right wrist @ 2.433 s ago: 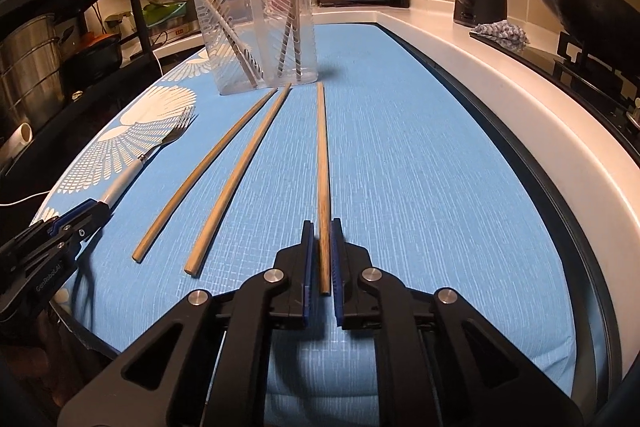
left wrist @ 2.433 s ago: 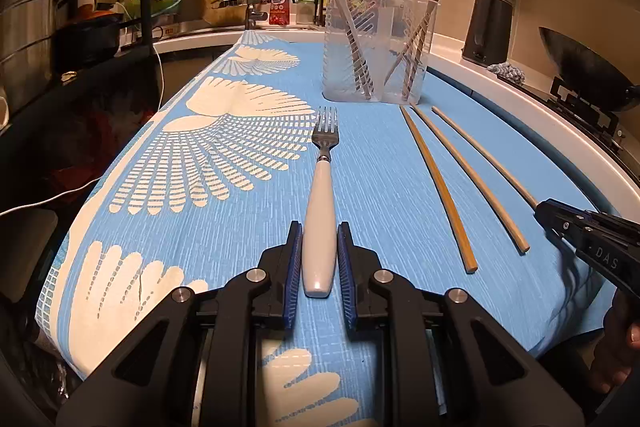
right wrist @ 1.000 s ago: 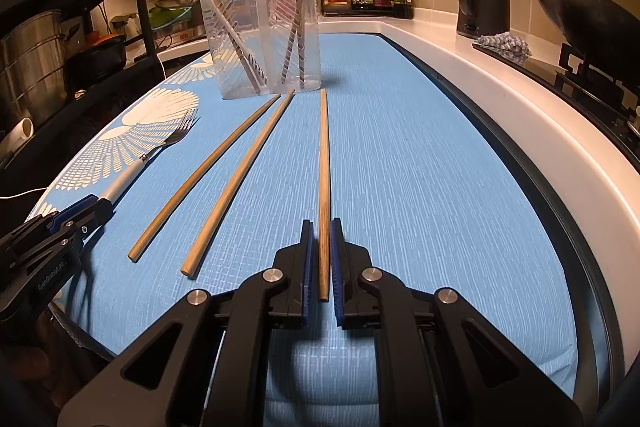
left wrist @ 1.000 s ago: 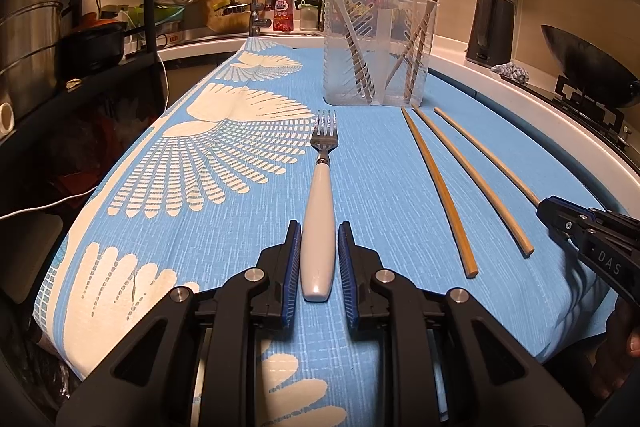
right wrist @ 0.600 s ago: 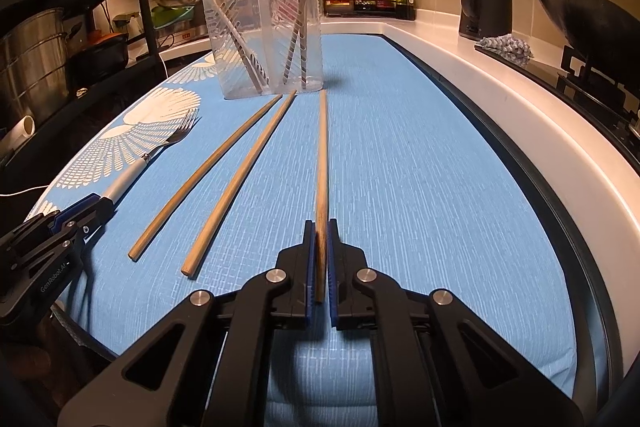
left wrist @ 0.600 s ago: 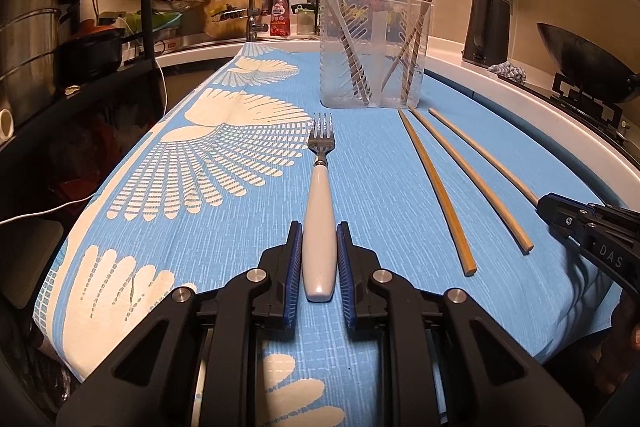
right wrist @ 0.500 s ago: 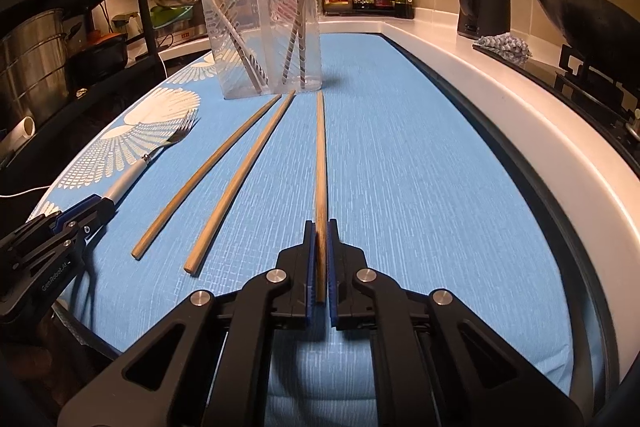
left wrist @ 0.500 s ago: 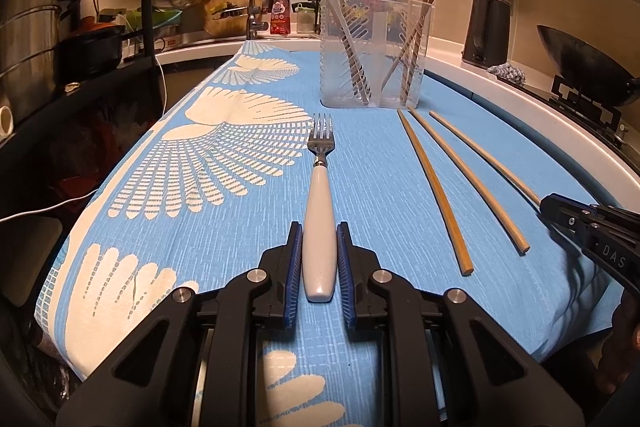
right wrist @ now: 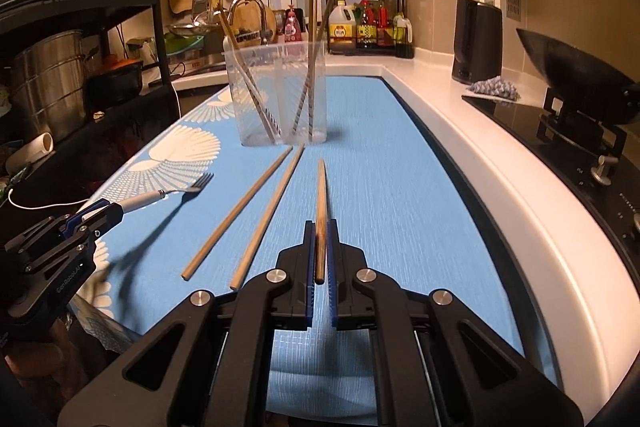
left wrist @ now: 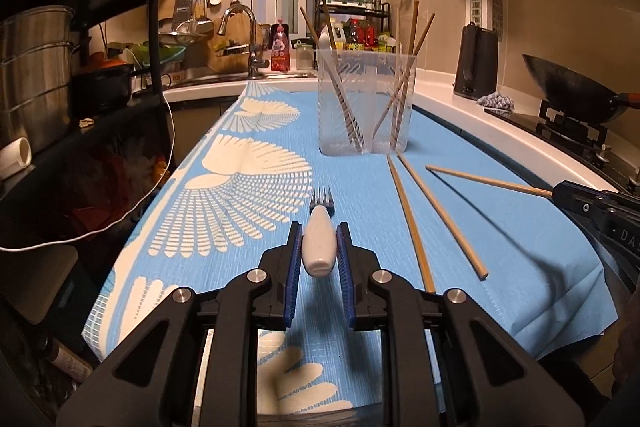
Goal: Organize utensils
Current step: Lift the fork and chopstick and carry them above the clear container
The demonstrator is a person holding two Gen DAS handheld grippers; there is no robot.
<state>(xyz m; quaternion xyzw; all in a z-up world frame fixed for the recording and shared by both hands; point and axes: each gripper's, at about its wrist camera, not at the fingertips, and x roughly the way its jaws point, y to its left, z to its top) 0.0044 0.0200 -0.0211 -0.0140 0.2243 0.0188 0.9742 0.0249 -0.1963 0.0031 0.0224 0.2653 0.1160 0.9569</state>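
Observation:
My left gripper (left wrist: 319,247) is shut on the white handle of a fork (left wrist: 319,245), held clear above the blue cloth (left wrist: 360,187) with its tines pointing away; the fork (right wrist: 160,197) also shows in the right wrist view. My right gripper (right wrist: 320,251) is shut on one wooden chopstick (right wrist: 321,203), lifted off the cloth; that chopstick (left wrist: 488,181) juts from the right gripper in the left wrist view. Two more chopsticks (left wrist: 440,217) lie side by side on the cloth. A clear plastic holder (left wrist: 364,103) with several utensils stands beyond them.
A black shelf rack with steel pots (left wrist: 36,75) lines the left side. A sink and faucet (left wrist: 244,39) sit at the back. A black kettle (left wrist: 478,61), a wok (left wrist: 572,91) on the stove and a raised white counter edge (right wrist: 520,187) border the right.
Both grippers have risen from the cloth, lifting the fork and the chopstick with them. The two other chopsticks and the holder stayed where they were.

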